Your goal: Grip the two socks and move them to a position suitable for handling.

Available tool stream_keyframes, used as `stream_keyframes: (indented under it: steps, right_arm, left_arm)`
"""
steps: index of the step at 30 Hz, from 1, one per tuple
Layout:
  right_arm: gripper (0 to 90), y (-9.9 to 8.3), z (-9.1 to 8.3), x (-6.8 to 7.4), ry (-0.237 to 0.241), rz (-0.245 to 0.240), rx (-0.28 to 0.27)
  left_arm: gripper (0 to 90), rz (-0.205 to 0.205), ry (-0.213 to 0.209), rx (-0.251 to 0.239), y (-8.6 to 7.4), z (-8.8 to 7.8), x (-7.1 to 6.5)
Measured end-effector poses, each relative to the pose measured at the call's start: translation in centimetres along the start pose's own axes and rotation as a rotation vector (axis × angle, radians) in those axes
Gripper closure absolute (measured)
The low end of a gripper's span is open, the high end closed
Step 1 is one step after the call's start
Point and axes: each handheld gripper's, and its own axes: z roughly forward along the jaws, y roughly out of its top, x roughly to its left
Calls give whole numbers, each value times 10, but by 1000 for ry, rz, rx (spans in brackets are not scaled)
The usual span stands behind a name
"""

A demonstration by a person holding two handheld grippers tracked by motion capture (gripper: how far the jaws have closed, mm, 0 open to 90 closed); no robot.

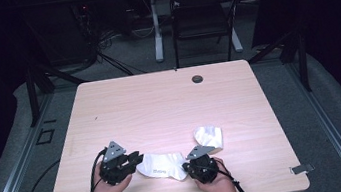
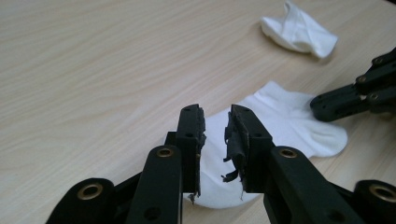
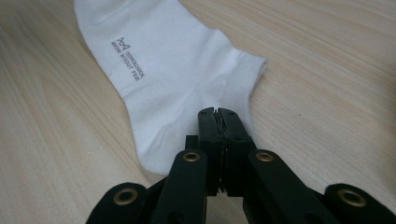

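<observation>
So far one white sock (image 1: 164,166) lies flat, right gripper (image 3: 217,113) pinching its cuff, left gripper (image 2: 215,122) parted at its toe; the far-right crumpled sock (image 1: 208,136) remains.

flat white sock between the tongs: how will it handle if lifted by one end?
Likely floppy: the flat sock drapes limp on the table, so it should hang and fold. Probably very light, being thin fabric. Unlikely to slip: the right tongs look shut on its cuff edge, and the knit should grip.
</observation>
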Motion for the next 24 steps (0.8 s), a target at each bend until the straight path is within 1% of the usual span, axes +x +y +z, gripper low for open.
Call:
stream_keyframes:
  steps: [2, 3, 4, 6, 7, 8, 11, 12, 13, 14, 17, 18, 19, 20, 21, 22, 24]
  right_arm:
    - [888, 0, 0, 0, 0, 0, 2]
    - [886, 0, 0, 0, 0, 0, 4]
    - [886, 0, 0, 0, 0, 0, 4]
    - [885, 0, 0, 0, 0, 3, 0]
    - [885, 0, -1, 0, -2, 6, 5]
    - [885, 0, -1, 0, -2, 6, 5]
    - [884, -1, -2, -2, 2, 2, 8]
    - [884, -1, -2, -2, 2, 6, 7]
    - [883, -1, -3, -2, 4, 3, 12]
    - [883, -1, -3, -2, 3, 6, 10]
    - [883, -2, -3, -3, 1, 4, 10]
    - [883, -2, -4, -3, -2, 4, 15]
    - [883, -2, -4, -3, -2, 4, 15]
    - [883, -2, -4, -3, -2, 6, 14]
    - [883, -2, -4, -3, -1, 6, 9]
    - [883, -2, -4, -3, -1, 6, 9]
    - [884, -2, -4, -4, -2, 4, 11]
  left_arm:
    - [725, 10, -1, 41, -6, 10, 0]
    - [711, 9, -1, 75, -11, 18, -1]
    - [711, 9, -1, 75, -11, 18, -1]
    - [705, 20, 6, 103, -16, 24, -1]
    - [685, 23, 20, 116, -20, 28, 0]
    - [662, 23, 20, 116, -20, 28, 0]
    - [613, 25, 22, 137, -26, 31, 3]
    - [609, 25, 22, 137, -26, 31, 3]
    - [609, 32, 22, 150, -29, 34, 3]
    - [613, 40, 25, 146, -30, 34, 3]
    - [651, 55, 36, 151, -30, 34, 2]
    - [673, 55, 36, 151, -30, 34, 2]
    - [673, 56, 34, 155, -30, 34, 2]
    - [699, 55, 33, 153, -30, 34, 2]
    - [754, 45, 30, 150, -30, 34, 3]
    - [782, 45, 30, 150, -30, 34, 3]
    - [844, 17, 18, 156, -30, 33, 3]
